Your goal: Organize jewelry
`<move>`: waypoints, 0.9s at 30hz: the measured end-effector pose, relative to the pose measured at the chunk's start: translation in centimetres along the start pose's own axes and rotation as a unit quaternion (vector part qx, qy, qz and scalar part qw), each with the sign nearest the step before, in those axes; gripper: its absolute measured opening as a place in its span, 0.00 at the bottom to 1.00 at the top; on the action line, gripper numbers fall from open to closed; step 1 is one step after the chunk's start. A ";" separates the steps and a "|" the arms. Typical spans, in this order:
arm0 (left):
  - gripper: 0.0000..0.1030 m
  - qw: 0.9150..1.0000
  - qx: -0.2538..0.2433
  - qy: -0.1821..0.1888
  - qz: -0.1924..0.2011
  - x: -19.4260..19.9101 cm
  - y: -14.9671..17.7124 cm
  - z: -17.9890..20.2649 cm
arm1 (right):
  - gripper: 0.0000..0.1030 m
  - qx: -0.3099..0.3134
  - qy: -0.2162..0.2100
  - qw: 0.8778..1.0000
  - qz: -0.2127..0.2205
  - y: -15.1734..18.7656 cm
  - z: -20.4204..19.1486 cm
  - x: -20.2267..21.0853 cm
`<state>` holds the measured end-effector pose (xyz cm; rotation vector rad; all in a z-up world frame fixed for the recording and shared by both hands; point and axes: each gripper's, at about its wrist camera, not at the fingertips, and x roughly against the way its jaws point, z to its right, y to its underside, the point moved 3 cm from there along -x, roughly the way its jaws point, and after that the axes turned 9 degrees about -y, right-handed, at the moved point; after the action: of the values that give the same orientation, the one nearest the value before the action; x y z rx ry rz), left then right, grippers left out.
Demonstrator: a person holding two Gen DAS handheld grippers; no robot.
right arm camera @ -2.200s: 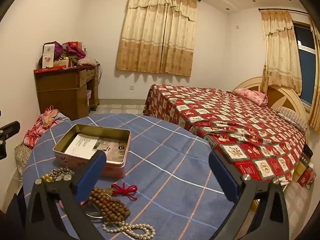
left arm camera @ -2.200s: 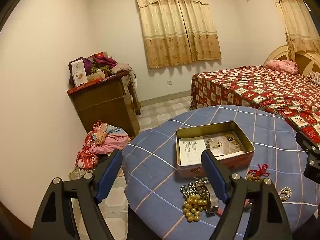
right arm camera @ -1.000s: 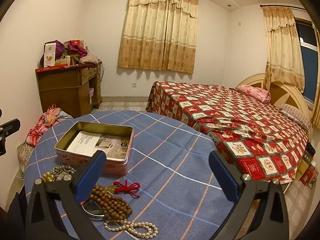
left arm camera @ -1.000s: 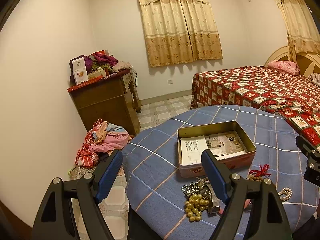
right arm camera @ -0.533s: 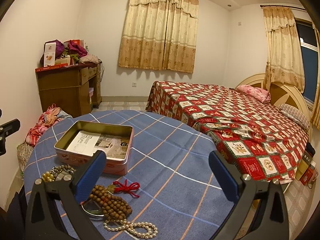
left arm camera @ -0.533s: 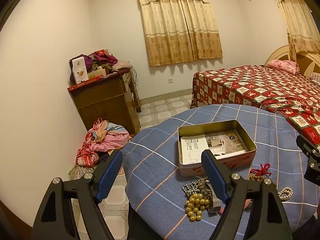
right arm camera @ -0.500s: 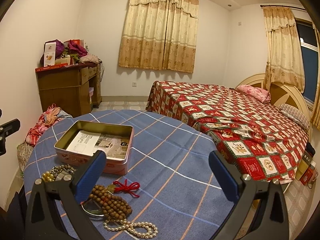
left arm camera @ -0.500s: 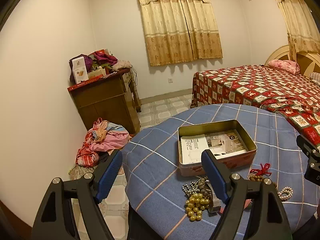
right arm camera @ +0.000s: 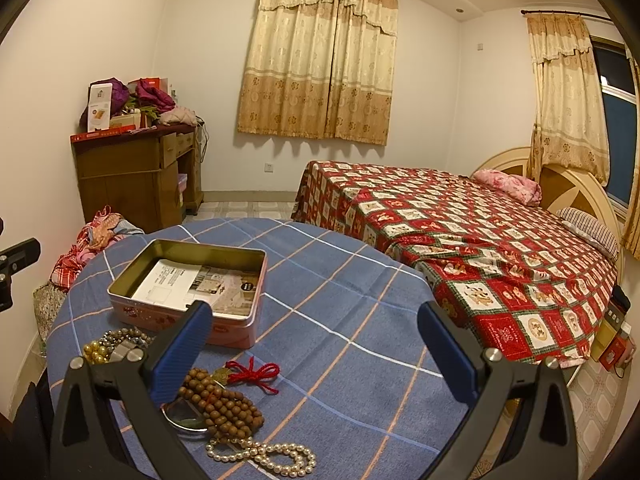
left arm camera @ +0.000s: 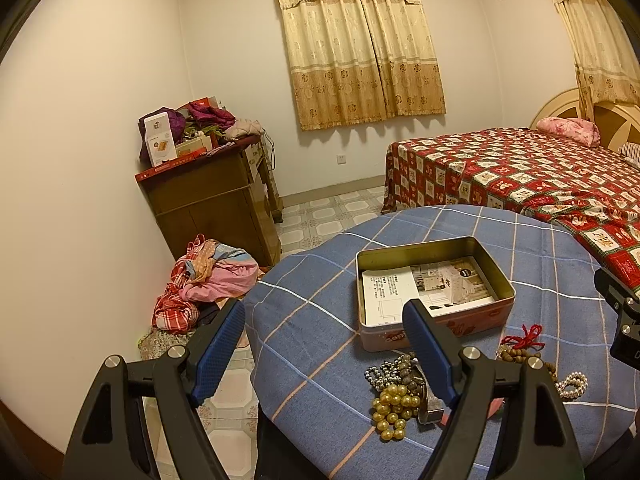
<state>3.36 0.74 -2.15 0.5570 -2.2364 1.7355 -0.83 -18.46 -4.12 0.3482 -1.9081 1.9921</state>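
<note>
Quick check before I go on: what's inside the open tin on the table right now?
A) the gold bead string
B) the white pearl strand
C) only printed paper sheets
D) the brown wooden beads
C: the tin holds only printed paper; the gold beads, the wooden beads and the pearl strand all lie on the tablecloth outside it.

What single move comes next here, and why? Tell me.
Probably lower the open right gripper onto the wooden bead strand, which lies nearest its fingers. All the jewelry lies outside the tin, and both grippers hold nothing.
</note>
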 end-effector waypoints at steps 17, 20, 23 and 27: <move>0.79 1.000 -0.003 -0.001 -0.003 -0.3 0.5 0.1 | 1.00 0.001 0.000 1.000 -0.003 0.2 0.0 -0.1; 0.79 1.000 -0.003 -0.002 -0.005 -0.4 0.7 0.1 | 1.00 0.001 0.000 1.000 -0.003 0.2 0.0 -0.1; 0.79 1.000 -0.004 -0.003 -0.008 -0.5 0.9 0.2 | 1.00 0.002 0.000 1.000 -0.005 0.4 0.0 -0.2; 0.79 1.000 -0.007 -0.004 -0.013 -1.0 1.0 0.4 | 1.00 0.003 0.003 1.000 -0.009 0.7 0.1 -0.4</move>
<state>3.83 0.72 -3.58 0.5883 -2.2356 1.7072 -0.81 -18.59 -4.90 0.3591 -1.8901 1.9846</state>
